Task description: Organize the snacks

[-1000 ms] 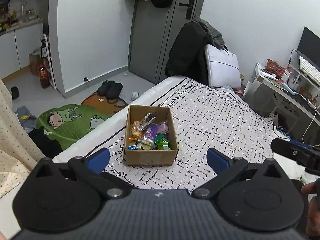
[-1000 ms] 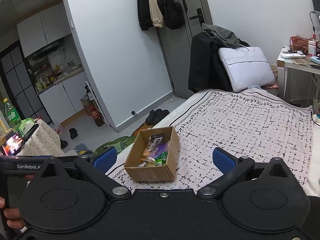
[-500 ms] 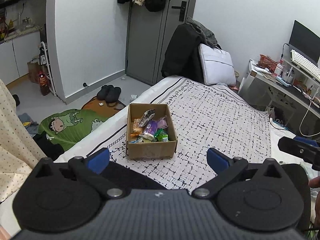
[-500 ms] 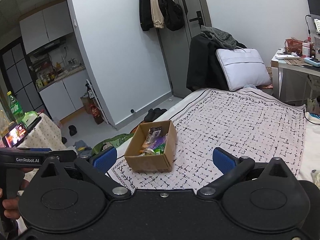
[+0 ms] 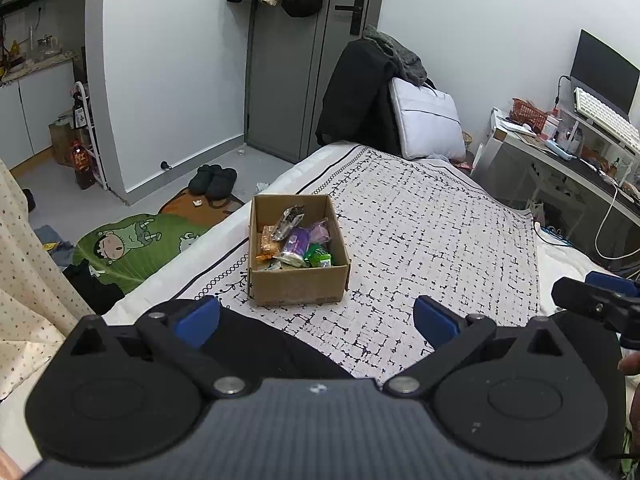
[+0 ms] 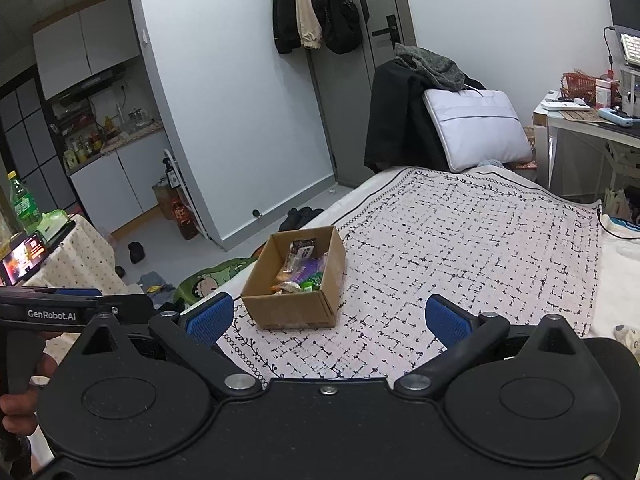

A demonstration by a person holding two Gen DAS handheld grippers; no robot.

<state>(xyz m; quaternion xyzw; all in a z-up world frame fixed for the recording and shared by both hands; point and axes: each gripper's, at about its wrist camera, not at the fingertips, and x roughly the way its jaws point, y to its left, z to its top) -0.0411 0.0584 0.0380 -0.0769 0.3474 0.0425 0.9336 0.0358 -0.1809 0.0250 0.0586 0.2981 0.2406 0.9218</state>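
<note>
A brown cardboard box (image 5: 298,288) stands on the patterned bedspread (image 5: 432,240) near the bed's left edge. It holds several wrapped snacks (image 5: 296,240), purple, green, orange and silver. The box also shows in the right wrist view (image 6: 288,310). My left gripper (image 5: 316,320) is open and empty, held well back from the box, above the bed's near end. My right gripper (image 6: 328,318) is open and empty, also back from the box. Each gripper shows at the edge of the other's view.
A chair draped with dark coats (image 5: 360,96) and a white pillow (image 5: 428,124) stand at the bed's far end. A desk with a keyboard (image 5: 600,116) is at right. A green floor mat (image 5: 132,248) and slippers (image 5: 214,178) lie left of the bed.
Both grippers have drawn back and up from the box, so it looks smaller and farther. Both stay open and empty.
</note>
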